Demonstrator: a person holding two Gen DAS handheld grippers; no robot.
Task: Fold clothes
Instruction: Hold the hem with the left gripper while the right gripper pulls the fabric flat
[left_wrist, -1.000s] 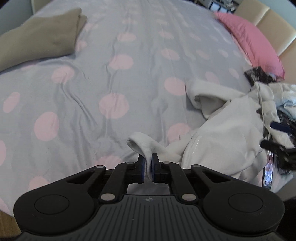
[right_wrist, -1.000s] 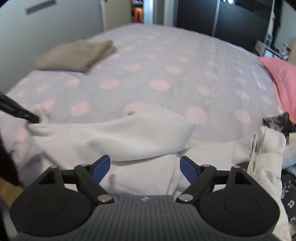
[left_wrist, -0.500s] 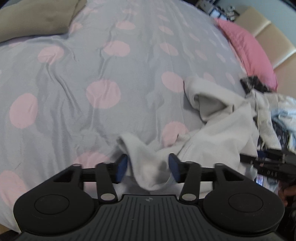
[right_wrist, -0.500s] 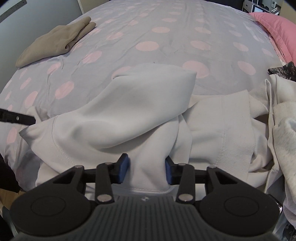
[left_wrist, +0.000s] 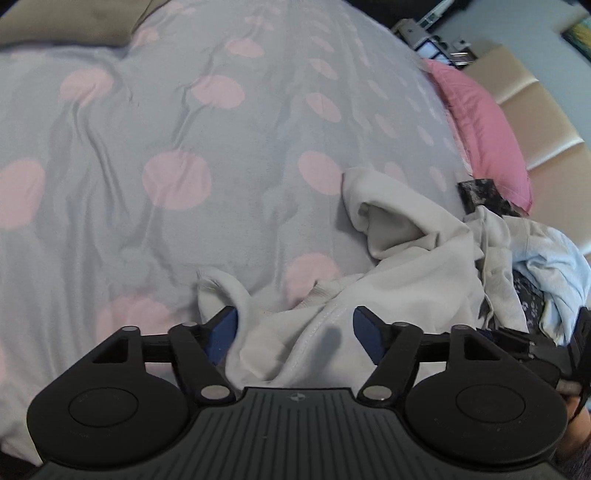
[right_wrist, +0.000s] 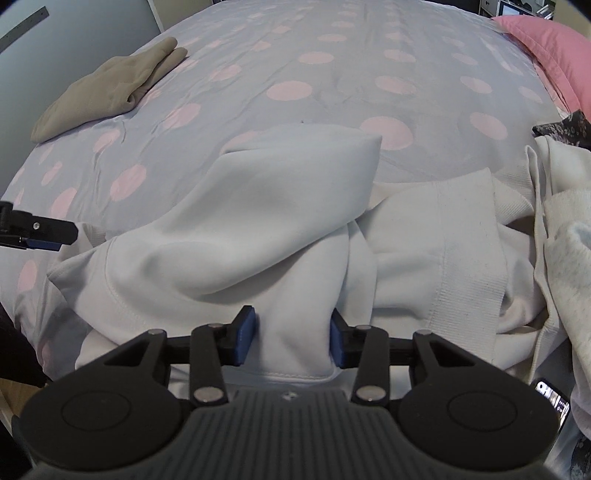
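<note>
Right wrist view: big bed (right_wrist: 332, 66) with grey, pink-dotted cover, and the white sweatshirt (right_wrist: 258, 206) I'm working on lies crumpled at the near edge, one sleeve or flap thrown over the body, ribbed hem (right_wrist: 469, 236) to the right. A tan folded garment (right_wrist: 110, 85) sits far left, well apart. A pink pillow (right_wrist: 546, 48) is at far right, and a pile of other clothes (right_wrist: 565, 221) lies just beside the sweatshirt.

Handling, my guess: thick fleece cotton, soft, floppy, light-ish but bulky; it won't slip, yet it'll sag and bunch wherever I'm not holding. The best grab is on seamed edges, meaning hem, cuff or shoulder seam, not mid-panel, since a mid-panel pinch just lifts a hump. Two spread corners are needed to flatten it before any fold.

My right gripper (right_wrist: 291, 339) sits low at the near edge, pointing across the bed, blue pads part-way apart with a thick fold of sweatshirt between them. The cloth fills the gap and touches both pads, but they're not pressed together, so it's a loose straddle, not a real pinch.

In the left wrist view, my left gripper (left_wrist: 295, 332) is also low over the sweatshirt (left_wrist: 406, 266), pads spread wide, with the cuff end (left_wrist: 218, 284) and a stitched seam between them, nothing clamped. It's aimed across the bed toward the pillow (left_wrist: 480, 125) side.
</note>
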